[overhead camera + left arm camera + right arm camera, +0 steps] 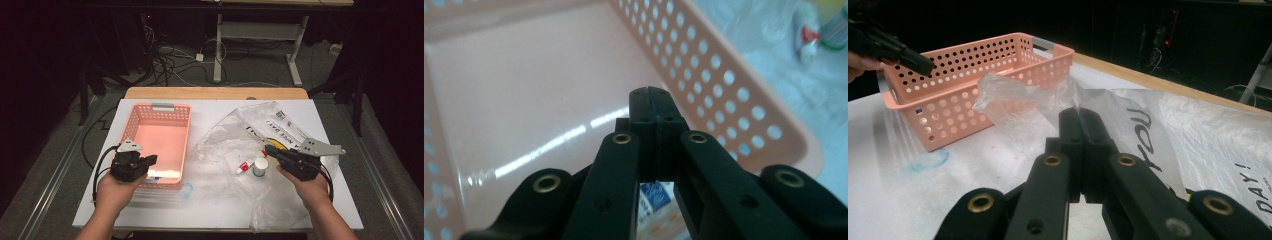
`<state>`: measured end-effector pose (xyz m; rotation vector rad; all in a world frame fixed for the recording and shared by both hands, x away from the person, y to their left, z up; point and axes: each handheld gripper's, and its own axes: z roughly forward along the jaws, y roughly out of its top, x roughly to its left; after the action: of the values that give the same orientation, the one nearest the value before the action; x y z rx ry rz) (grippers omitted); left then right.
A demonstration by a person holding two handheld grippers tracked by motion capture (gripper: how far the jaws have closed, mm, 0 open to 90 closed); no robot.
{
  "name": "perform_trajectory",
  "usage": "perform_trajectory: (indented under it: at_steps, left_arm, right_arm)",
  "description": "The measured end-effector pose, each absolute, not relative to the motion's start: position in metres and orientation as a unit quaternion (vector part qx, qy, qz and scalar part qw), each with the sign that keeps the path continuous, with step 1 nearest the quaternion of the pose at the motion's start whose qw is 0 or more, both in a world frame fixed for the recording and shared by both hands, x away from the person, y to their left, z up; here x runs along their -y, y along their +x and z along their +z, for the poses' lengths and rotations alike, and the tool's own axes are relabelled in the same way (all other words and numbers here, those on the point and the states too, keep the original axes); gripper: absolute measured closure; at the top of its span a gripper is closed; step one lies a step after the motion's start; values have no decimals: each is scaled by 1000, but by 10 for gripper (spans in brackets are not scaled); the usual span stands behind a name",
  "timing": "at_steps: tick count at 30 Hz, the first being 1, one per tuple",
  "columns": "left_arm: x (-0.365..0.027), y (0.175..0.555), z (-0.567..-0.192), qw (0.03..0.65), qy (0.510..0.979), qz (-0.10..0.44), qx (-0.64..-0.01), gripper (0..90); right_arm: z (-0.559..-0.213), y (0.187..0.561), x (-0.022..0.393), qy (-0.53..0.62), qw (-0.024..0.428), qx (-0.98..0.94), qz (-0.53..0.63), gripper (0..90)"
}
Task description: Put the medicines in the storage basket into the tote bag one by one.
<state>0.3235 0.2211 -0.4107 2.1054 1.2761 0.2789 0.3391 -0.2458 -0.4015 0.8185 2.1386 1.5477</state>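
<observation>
Plastic bag [1128,120] pinched by right fingers [1079,117]; left fingers [651,97], pressed together, above pink basket [734,95].

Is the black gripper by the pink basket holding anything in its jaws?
No, the left gripper has its jaws pressed flat together above the pink basket, with nothing between them.

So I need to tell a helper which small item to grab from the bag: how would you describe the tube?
Start at the pink basket on the white table, then look right to the crumpled clear plastic bag. On the bag lies a small white tube with red print, flat and slanted, beside an upright round white container.
</observation>
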Motion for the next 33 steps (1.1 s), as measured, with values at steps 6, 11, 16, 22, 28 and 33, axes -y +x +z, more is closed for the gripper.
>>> perform_trajectory:
  at_steps: [6, 11, 16, 22, 28, 33]
  left_arm:
    - [-215, 329, -414, 259, 831, 56, -490, 877]
    - [-209, 336, -417, 209, 842, 21, -496, 878]
    - [-206, 347, -422, 154, 851, -14, -501, 878]
    - [-204, 360, -421, 140, 848, -20, -511, 878]
    - [-204, 376, -412, 189, 833, 11, -520, 878]
    - [-203, 361, -412, 170, 851, -13, -496, 878]
  right_arm:
    - [-403, 339, 244, 288, 186, -762, 549, 900]
    - [-403, 338, 242, 288, 184, -764, 548, 900]
    - [-403, 338, 240, 286, 184, -765, 547, 900]
    - [-403, 338, 240, 285, 183, -766, 547, 900]
    - [-403, 338, 240, 285, 183, -766, 547, 900]
    - [-402, 337, 241, 285, 185, -763, 550, 900]
